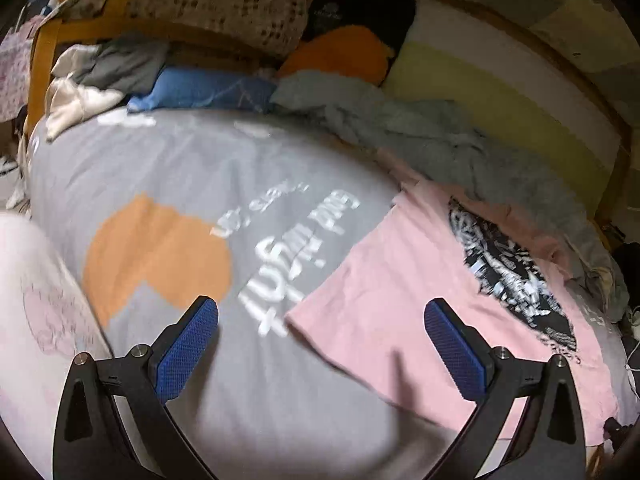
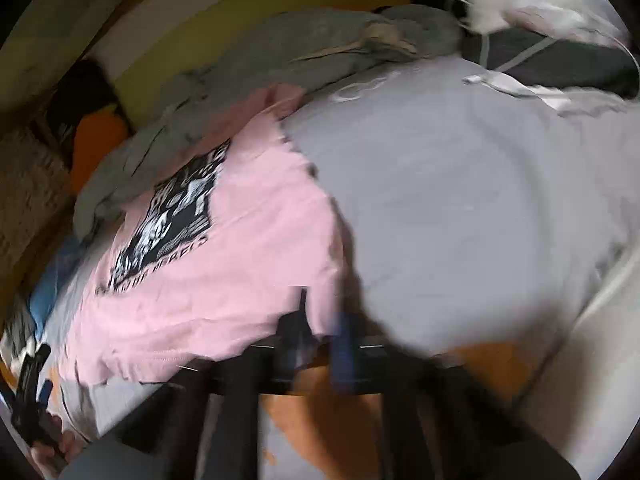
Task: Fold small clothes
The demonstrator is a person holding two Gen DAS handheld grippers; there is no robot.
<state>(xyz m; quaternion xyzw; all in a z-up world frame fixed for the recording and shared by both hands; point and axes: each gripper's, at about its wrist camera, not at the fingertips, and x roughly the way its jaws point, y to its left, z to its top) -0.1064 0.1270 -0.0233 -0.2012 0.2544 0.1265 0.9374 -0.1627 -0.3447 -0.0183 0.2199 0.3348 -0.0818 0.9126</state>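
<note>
Pink graphic tee [image 1: 420,280] lies flat on the gray duvet [image 1: 200,168], off right of the released left tool [image 1: 320,344]. Right tool [image 2: 320,332] sits at its hem; too blurred to tell its grip.

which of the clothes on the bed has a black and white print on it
The pink shirt, lying flat on the grey duvet. The grey garment behind it and the crumpled pile show no such print.

left gripper [image 1: 321,317]: black curved arms, blue knurled pads [image 1: 188,350], silver screws [image 1: 140,350] at pivots; right gripper [image 2: 322,320] black/blue, motion-blurred
</note>
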